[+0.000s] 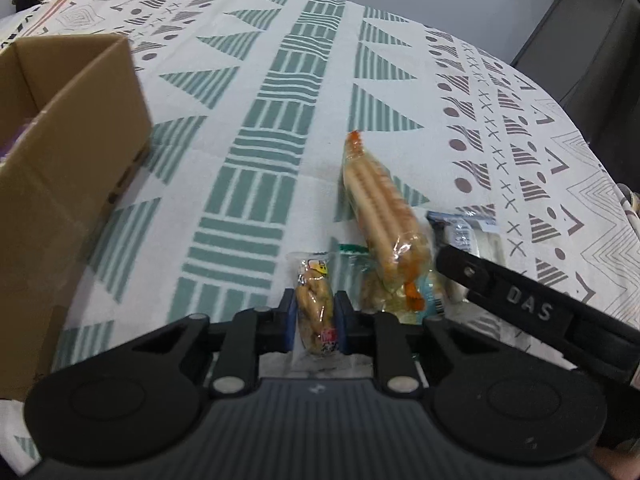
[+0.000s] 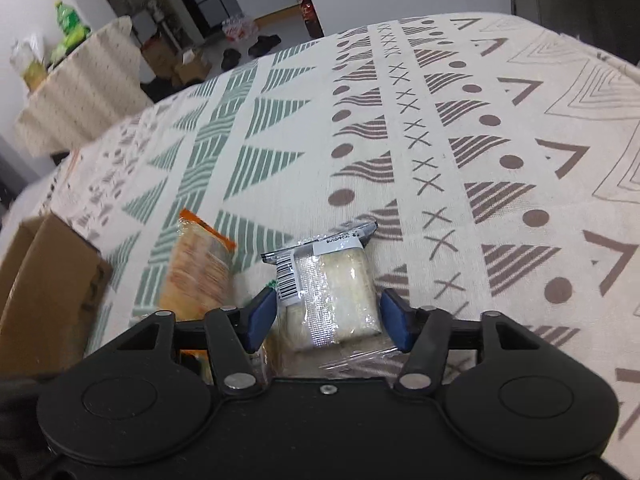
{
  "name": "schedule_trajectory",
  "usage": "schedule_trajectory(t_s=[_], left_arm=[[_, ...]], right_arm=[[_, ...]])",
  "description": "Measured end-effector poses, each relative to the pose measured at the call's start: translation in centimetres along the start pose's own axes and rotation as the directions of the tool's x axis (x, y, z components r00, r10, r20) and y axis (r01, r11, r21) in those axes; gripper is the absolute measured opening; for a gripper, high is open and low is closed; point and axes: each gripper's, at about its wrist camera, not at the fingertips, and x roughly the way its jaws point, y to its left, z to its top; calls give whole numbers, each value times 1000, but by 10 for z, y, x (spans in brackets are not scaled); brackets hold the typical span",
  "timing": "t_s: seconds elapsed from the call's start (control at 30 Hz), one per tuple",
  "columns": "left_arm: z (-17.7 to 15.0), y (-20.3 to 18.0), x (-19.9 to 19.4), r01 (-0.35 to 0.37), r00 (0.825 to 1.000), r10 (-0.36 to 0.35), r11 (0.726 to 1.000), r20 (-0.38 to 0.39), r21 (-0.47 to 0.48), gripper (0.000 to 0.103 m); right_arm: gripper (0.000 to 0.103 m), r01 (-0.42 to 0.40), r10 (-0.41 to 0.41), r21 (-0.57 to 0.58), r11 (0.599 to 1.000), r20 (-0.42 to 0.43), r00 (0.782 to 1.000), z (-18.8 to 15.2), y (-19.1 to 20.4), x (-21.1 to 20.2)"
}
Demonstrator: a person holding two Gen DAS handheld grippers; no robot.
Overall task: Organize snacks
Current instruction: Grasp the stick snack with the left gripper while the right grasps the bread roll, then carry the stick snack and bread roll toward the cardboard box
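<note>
My left gripper (image 1: 315, 318) is shut on a small clear packet of yellow-brown snack (image 1: 316, 304), low over the patterned tablecloth (image 1: 256, 120). Beside it lie a green-edged packet (image 1: 352, 272), a long orange-ended pack of striped biscuits (image 1: 380, 212) and a clear pack of white cake (image 1: 468, 240). My right gripper (image 2: 328, 316) is open, its blue pads either side of that white cake pack (image 2: 336, 288), apart from it. The biscuit pack (image 2: 200, 272) lies to its left. The right gripper's black arm (image 1: 528, 304) crosses the left wrist view.
An open cardboard box (image 1: 64, 184) stands at the left of the table; it also shows in the right wrist view (image 2: 44, 296). A dark chair (image 1: 600, 64) stands beyond the table's right edge. A second covered table (image 2: 80, 88) with bottles is farther back.
</note>
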Motion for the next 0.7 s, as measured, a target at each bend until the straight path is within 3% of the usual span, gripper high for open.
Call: schedule_trajectory(t_s=[0.33,0.7], left_arm=[[-6,21,-17,14,1000,-14,1000,-4,-15,18],[4,41,-68,52,996,-51,999,79,-14,18]], right_arm=[[46,18,-18,14,1000,-33,999,-12,0,-23],[45,-47,47,1,999,52,998,0,26,-55]])
